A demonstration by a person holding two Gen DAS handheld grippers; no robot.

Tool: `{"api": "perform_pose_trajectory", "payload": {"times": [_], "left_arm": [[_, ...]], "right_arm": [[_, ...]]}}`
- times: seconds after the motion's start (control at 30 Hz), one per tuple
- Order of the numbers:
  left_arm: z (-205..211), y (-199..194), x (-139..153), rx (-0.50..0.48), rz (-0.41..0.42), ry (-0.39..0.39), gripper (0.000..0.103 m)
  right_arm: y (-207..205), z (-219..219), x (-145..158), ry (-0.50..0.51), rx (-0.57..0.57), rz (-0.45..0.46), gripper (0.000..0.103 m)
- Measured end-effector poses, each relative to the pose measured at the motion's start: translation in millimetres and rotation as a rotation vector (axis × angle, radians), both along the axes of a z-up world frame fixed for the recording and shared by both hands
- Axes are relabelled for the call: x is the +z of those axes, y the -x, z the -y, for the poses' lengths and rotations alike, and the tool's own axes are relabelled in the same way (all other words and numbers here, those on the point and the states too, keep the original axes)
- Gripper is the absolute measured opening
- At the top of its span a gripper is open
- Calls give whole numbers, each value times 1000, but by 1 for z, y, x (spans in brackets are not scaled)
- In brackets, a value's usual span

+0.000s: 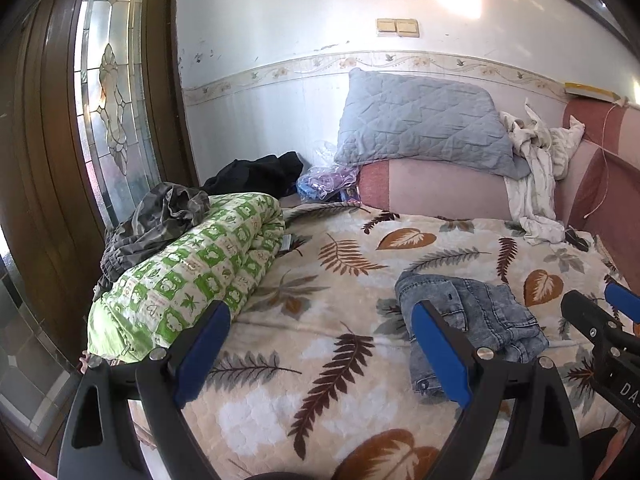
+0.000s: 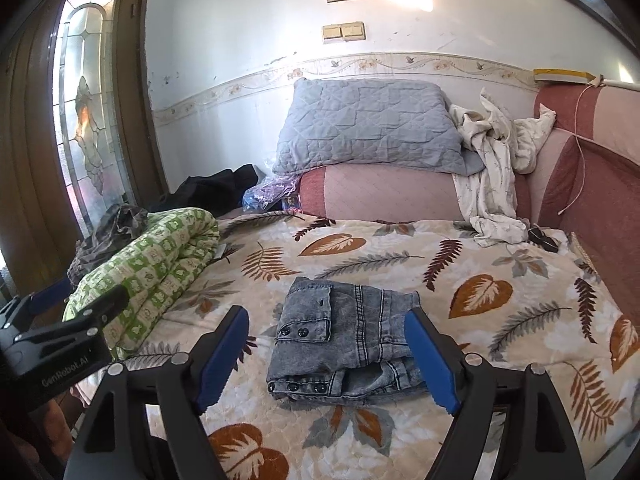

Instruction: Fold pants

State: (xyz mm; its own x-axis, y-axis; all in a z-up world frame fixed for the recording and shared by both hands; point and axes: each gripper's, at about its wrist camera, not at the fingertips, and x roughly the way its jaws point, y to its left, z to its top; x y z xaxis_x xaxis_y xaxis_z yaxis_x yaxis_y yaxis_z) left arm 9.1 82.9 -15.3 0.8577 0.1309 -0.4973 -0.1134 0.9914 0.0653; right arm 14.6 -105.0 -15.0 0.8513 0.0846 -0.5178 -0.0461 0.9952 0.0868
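A pair of grey-blue denim pants [image 2: 344, 340] lies folded into a small bundle on the leaf-patterned blanket [image 2: 400, 264]; it also shows in the left wrist view [image 1: 476, 320]. My right gripper [image 2: 328, 360] is open and empty, held just above and in front of the bundle. My left gripper [image 1: 320, 360] is open and empty, to the left of the pants over bare blanket [image 1: 320, 280]. The right gripper's body shows at the right edge of the left wrist view [image 1: 600, 320], and the left gripper's body at the left edge of the right wrist view [image 2: 60, 332].
A rolled green-and-white quilt [image 1: 192, 280] lies on the bed's left side with camouflage clothing [image 1: 156, 220] on it. A grey pillow [image 1: 420, 120] and white garment [image 1: 536, 168] sit on the pink sofa back [image 1: 440, 188]. A wooden door [image 1: 60, 140] stands left.
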Motion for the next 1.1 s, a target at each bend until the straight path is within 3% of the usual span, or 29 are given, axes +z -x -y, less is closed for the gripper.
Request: {"api": "perform_pose_trajectory", "payload": {"times": [1.1], "left_arm": [[11,2,-6,-18,-40,6,92]], "right_arm": [[-3,11,-10,-17,-5,-21,85]]}}
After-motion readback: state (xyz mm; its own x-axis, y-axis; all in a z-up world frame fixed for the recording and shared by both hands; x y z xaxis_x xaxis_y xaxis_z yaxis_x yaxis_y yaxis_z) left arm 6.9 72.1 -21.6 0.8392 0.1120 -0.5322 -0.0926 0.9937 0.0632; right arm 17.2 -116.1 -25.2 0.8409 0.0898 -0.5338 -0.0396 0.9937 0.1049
